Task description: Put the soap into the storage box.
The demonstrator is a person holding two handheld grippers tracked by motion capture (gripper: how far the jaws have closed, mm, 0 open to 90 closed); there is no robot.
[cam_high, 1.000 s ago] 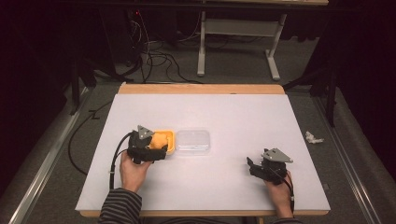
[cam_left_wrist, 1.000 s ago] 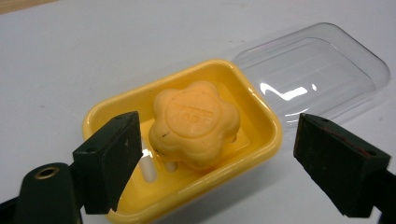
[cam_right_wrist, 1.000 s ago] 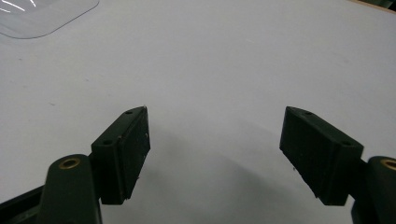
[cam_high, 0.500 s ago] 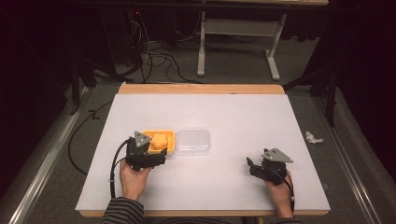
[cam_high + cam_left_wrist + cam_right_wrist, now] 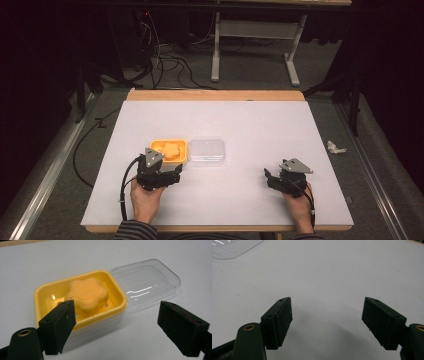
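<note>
Orange flower-shaped soap (image 5: 87,294) fills glossy yellow dish (image 5: 45,291).

A lab or recording workspace: a white-topped table (image 5: 215,120) is standing on grey carpet in a dim room, loose black cables (image 5: 165,62) are trailing across the far floor beside a metal desk frame (image 5: 255,45).
</note>
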